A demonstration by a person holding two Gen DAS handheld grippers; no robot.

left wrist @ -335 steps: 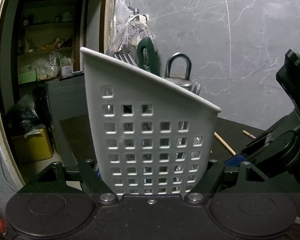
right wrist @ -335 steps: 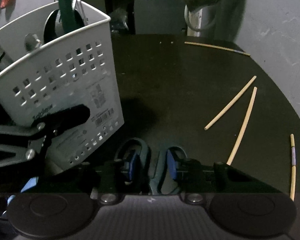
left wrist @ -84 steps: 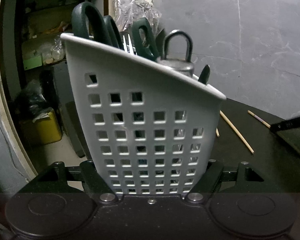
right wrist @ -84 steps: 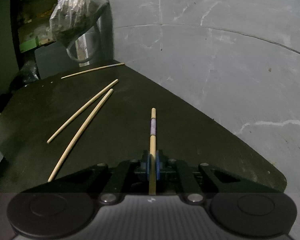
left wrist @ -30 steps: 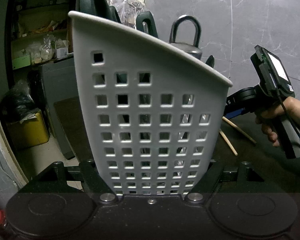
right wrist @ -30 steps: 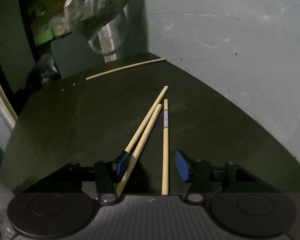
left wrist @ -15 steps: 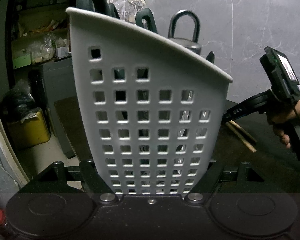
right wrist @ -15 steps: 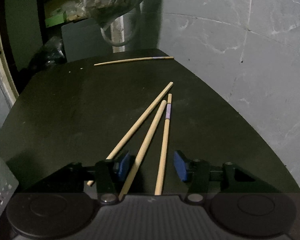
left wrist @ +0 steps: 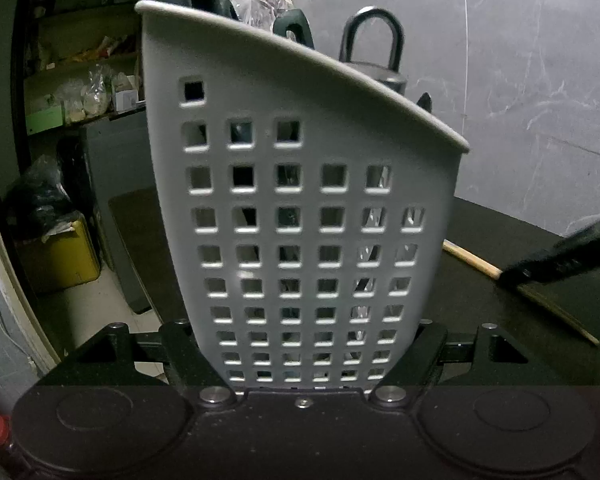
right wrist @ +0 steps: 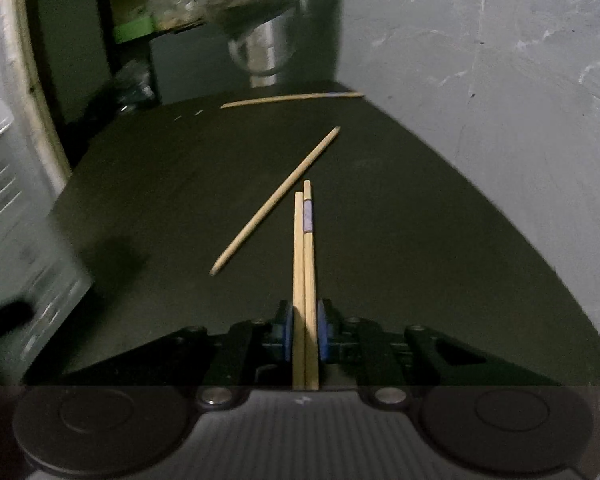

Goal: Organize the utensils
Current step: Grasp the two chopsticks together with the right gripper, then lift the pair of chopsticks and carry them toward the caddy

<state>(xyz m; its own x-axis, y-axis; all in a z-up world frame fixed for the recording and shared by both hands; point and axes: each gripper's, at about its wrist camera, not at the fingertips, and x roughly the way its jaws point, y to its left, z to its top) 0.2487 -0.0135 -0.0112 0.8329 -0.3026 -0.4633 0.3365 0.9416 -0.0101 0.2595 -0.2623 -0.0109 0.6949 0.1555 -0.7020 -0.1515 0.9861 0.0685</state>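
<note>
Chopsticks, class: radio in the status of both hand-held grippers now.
Right hand-held gripper shut on two chopsticks. Left hand-held gripper clamps utensil basket. Two loose chopsticks on table; path clear.

Dark table (right wrist: 440, 264) w/ two loose chopsticks (right wrist: 276, 202)

Dim, fisheye-warped frames; right view's edges motion-blurred.

1. No text, brand or number can be read in either view.
2. Pale printed lines are seen on the grey basket (right wrist: 16, 216) at the left of the right wrist view, blurred beyond reading.
</note>
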